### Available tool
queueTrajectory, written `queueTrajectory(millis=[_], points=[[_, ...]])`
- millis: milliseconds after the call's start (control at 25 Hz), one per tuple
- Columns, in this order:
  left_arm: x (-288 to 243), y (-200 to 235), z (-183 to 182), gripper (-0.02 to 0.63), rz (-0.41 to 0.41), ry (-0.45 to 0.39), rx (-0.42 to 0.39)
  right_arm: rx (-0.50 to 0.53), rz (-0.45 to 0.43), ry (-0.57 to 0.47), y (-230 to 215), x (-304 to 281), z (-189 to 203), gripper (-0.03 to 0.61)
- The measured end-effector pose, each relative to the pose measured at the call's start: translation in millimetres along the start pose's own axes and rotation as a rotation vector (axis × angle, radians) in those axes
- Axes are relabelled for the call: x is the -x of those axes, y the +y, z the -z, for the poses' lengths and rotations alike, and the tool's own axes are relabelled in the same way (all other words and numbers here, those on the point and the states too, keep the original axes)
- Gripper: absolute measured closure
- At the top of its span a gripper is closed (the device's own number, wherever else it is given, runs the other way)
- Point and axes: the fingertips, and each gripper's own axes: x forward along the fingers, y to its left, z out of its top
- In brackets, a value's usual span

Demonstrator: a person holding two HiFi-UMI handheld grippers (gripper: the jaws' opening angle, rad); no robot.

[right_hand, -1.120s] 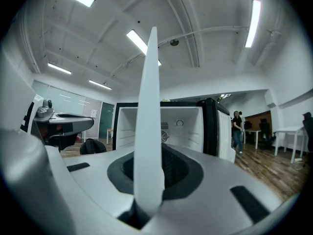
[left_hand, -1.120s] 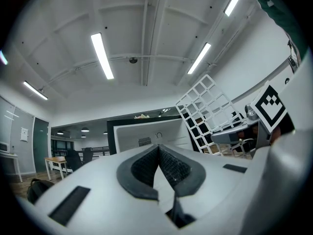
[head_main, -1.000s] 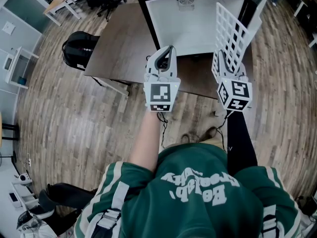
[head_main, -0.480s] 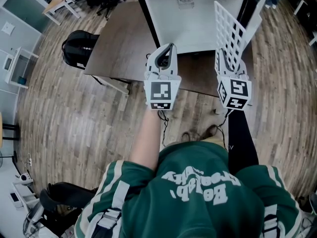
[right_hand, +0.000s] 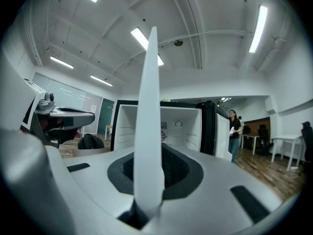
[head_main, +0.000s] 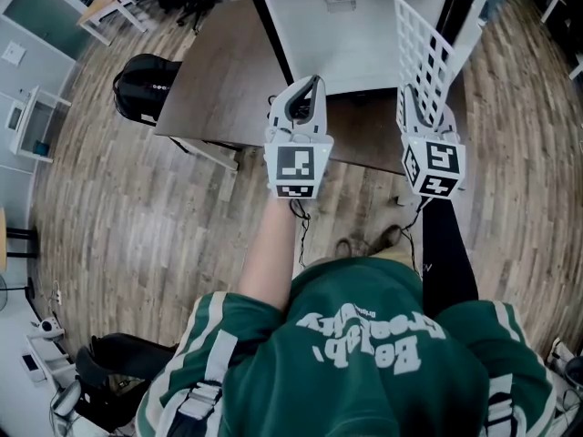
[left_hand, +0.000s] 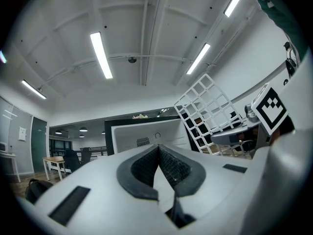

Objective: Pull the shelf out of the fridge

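- Wood-plank floor [head_main: 137, 217] covers the whole area below the head view.
- Dark brown table [head_main: 219, 80] stands on the floor and carries the fridge.
- Fridge [head_main: 355, 35]: black casing, white interior, open toward the person. A round vent shows on the back wall, and no shelf is seen inside.
- Black bag [head_main: 146, 89] lies on the floor just beside the left end of the table.
- Shelf [head_main: 428, 62]: a white grid panel, fully outside the fridge. It is held in the air in front of the right side of the fridge opening, standing on edge and leaning slightly. The right gripper view shows it edge-on as a white vertical strip.
- Right claw [head_main: 417, 107]: clamped on the lower edge of the shelf, with the strip seated between the two dark pads. The jaws are narrow, no wider than the shelf edge. The marker cube faces the head camera.
- Left claw [head_main: 310, 94]: the jaws are together with the pad tips meeting, and nothing is between them. It hangs over the front edge of the table, left of the shelf and well apart from it.
- A person [right_hand: 234, 131] stands in the background to the right of the fridge, seen in the right gripper view.
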Motion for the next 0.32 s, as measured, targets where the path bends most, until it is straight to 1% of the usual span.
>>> queueTrajectory(millis=[200,320], points=[[0.4,-3.0,0.1,0.597,0.014,-0.001,-0.008,0.017,0.0,-0.001,2.7,0.8,0.4,0.522],[1.3,-5.3,0.7,0.597,0.019,-0.001,-0.008,0.007,-0.003,-0.002,3.9,2.2,-0.8,0.522]])
